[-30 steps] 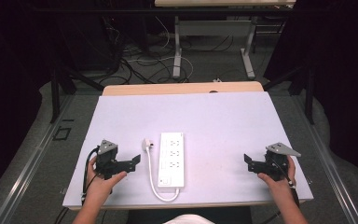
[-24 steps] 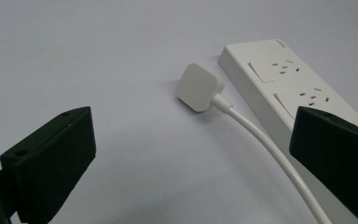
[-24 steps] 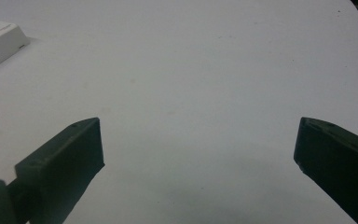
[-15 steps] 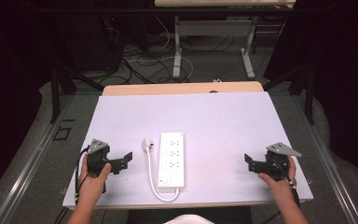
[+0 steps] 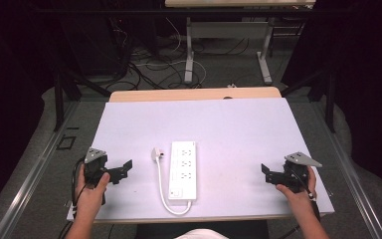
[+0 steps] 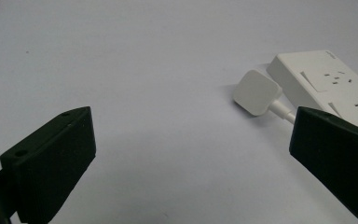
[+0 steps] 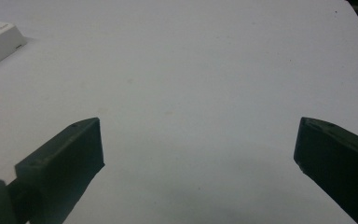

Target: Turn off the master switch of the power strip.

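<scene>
Approach step, nothing gripped. Your left gripper (image 5: 124, 168) and right gripper (image 5: 267, 172) both gape wide, empty. Power strip (image 5: 183, 169) lies mid-table between them, its plug (image 6: 256, 92) just beside it. Next, likely: carry left jaws onto plug.

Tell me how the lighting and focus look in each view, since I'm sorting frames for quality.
High view: table evenly lit, surroundings dark, slightly soft. Left gripper view: plug and power strip fairly sharp with soft shadows, near jaws blurred. Right gripper view: dimmer, greyish table, jaws dark and out of focus.
</scene>
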